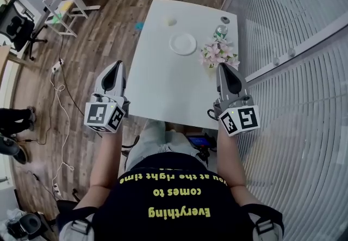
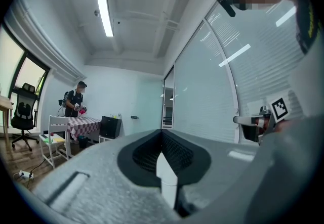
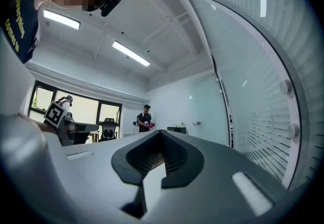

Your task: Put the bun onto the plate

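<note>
Head view: I saw the bun on the desk's far end, apart from the plate, with flowers beside the plate. The left gripper and right gripper were well short of both. Left gripper view: jaws clenched, nothing between. Right gripper view: the same.

An office room with glass walls, from where I sit.
I look down on a wood-plank floor with a white table beside a glass partition lined with blinds. Power cables trail over the boards. A wheeled office chair stands by the window, a strip light runs along the ceiling, and a person stands at a check-clothed table.
</note>
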Motion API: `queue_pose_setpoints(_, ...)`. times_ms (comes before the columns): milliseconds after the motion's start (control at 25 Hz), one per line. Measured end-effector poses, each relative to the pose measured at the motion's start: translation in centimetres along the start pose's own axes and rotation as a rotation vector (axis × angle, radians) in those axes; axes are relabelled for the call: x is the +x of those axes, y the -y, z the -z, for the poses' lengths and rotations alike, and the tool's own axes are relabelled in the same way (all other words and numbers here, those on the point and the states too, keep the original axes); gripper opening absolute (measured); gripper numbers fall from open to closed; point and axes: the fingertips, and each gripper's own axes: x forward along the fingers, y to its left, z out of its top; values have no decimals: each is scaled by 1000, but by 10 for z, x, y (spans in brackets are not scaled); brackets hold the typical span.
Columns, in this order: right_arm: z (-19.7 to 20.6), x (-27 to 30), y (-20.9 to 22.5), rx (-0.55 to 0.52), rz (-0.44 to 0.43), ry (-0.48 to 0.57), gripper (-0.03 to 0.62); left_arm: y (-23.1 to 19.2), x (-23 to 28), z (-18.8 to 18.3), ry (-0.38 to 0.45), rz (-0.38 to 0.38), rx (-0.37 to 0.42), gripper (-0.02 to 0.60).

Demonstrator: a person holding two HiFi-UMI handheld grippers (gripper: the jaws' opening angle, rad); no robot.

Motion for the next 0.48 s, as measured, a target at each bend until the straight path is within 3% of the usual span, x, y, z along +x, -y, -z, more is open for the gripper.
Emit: queue_pose_setpoints(480, 1, 43, 9, -8, 44, -10, 5, -29, 53, -7, 9, 56, -21, 2)
